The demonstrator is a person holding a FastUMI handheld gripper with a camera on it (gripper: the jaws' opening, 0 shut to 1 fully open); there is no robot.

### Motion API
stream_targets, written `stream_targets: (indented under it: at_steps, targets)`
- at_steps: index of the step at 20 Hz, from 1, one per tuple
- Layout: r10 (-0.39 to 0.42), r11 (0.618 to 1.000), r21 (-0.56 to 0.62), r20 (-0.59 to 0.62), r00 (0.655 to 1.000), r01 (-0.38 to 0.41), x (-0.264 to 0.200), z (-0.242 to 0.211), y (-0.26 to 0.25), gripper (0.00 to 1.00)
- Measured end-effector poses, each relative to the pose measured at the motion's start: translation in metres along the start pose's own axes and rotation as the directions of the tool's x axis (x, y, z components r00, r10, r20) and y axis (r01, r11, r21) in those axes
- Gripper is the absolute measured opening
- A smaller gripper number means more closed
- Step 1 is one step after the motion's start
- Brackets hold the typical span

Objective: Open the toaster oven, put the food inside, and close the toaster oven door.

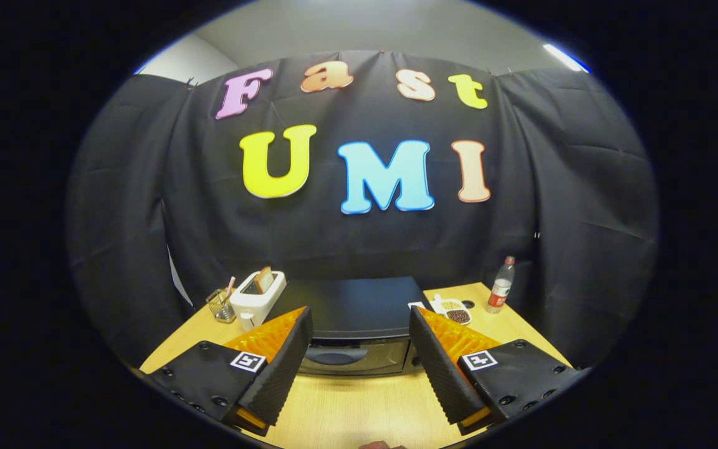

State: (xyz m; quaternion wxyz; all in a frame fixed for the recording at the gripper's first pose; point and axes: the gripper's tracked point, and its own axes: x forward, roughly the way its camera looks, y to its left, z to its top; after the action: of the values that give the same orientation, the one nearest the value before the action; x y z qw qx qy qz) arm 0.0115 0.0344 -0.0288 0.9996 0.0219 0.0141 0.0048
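Note:
A black toaster oven (351, 308) stands on the wooden table (359, 405) just beyond my fingers, its glass door (354, 357) closed and its handle showing between them. My gripper (359, 333) is open, held a little above the table with nothing between its fingers. A small brownish thing (376, 445) shows on the table below the fingers; I cannot tell what it is.
A white toaster (257, 298) with a slice of bread stands left of the oven, with a small wire holder (222, 304) beside it. Right of the oven are a white dish with two fillings (452, 310) and a plastic bottle (500, 285). Black cloth walls the booth behind.

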Motion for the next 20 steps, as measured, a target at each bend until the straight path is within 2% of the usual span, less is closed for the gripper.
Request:
stream_targets:
  at_steps: [2, 5, 11, 20]
  targets:
    - [-0.014, 0.999, -0.038, 0.074, 0.997, 0.017, -0.021, 0.021, -0.016, 0.98]
    - [-0.037, 0.997, -0.056, 0.115, 0.993, 0.044, -0.039, 0.029, -0.041, 0.98]
    - [-0.063, 0.998, -0.023, 0.1, 0.993, 0.066, -0.048, 0.022, -0.065, 0.98]
    - [-0.027, 0.999, -0.028, 0.086, 0.996, 0.029, -0.041, 0.016, -0.059, 0.98]
